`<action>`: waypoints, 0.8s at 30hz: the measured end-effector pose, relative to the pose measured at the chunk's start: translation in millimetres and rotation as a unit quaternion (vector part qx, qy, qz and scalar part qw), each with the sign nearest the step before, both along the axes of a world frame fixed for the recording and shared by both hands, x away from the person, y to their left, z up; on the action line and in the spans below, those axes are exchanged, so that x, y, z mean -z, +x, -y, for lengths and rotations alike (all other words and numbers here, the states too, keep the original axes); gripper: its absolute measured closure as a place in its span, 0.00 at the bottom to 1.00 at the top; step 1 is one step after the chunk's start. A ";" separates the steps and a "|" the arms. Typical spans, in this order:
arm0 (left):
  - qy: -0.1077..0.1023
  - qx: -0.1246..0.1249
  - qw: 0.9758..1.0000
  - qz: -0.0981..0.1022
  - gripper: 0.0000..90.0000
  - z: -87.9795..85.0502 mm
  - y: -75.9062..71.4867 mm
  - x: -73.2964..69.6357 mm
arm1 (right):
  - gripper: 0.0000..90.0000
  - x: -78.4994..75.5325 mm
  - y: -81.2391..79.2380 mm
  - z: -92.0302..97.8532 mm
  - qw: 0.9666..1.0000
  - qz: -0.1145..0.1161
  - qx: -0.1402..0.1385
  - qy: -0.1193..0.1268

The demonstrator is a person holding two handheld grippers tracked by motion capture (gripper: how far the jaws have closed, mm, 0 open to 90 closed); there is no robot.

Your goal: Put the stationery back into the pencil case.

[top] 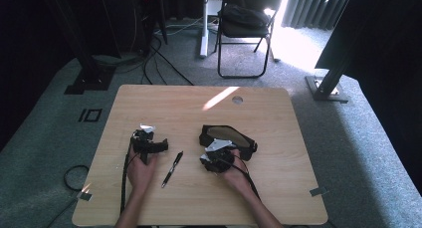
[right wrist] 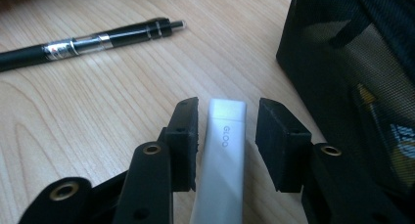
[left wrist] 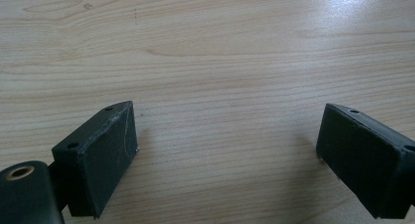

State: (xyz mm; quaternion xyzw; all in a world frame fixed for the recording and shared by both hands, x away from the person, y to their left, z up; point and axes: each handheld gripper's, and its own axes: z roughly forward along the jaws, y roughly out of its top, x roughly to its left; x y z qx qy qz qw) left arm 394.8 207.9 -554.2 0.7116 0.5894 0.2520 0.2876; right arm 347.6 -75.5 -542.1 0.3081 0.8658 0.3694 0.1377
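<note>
Room dim and murky in the high view — daylight bursts in past the curtain (top: 313,6) at the far right, blown out white on the carpet, with one bright streak across the table (top: 149,101). Soft, low-detail picture, dark corners. Both gripper views evenly lit — near jaws blurred, faint shadows under them.
</note>
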 end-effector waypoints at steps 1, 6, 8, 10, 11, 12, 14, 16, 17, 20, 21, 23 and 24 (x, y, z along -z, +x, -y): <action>0.000 0.000 1.000 0.000 0.09 0.0 0.0 0.0 | 0.67 0.9 0.1 -0.1 1.000 -0.001 0.000 -0.001; 0.000 0.000 1.000 0.000 0.09 0.0 0.0 0.0 | 0.69 4.1 -0.1 -1.6 1.000 -0.002 -0.001 -0.008; 0.000 0.000 1.000 0.000 0.09 0.0 0.0 0.0 | 0.70 5.0 -0.8 -2.1 1.000 -0.002 -0.003 -0.012; 0.000 0.000 1.000 0.000 0.09 0.0 0.0 0.0 | 0.71 5.5 -1.2 -2.5 1.000 -0.003 -0.002 -0.015; 0.000 0.000 1.000 0.000 0.09 0.0 0.0 0.0 | 0.71 6.4 -1.0 -2.4 1.000 -0.006 -0.002 -0.016; 0.000 0.000 1.000 0.000 0.09 0.0 0.0 0.0 | 0.71 6.3 -1.0 -2.2 1.000 -0.007 -0.002 -0.016; 0.000 0.000 1.000 0.000 0.09 0.0 0.0 0.0 | 0.72 6.0 -1.1 -2.2 1.000 -0.007 -0.001 -0.017; 0.000 0.000 1.000 0.000 0.09 0.0 0.0 0.0 | 0.73 5.4 -1.2 -1.8 1.000 -0.012 -0.001 -0.018; 0.000 0.000 1.000 0.000 0.09 0.0 0.0 0.0 | 0.73 5.3 -1.2 -1.7 1.000 -0.013 0.000 -0.018; 0.000 0.000 1.000 0.000 0.09 0.0 0.0 0.0 | 0.73 5.4 -1.1 -1.4 1.000 -0.014 -0.001 -0.018; 0.000 0.000 1.000 0.000 0.09 0.0 0.0 0.1 | 0.74 5.3 -1.2 -1.2 1.000 -0.013 -0.001 -0.018; 0.000 0.000 1.000 0.000 0.09 0.0 0.0 0.1 | 0.75 5.4 -1.6 -0.5 1.000 -0.014 -0.002 -0.018; 0.000 0.000 1.000 0.000 0.09 0.0 0.0 0.0 | 0.75 5.5 -1.9 -0.1 1.000 -0.013 -0.002 -0.017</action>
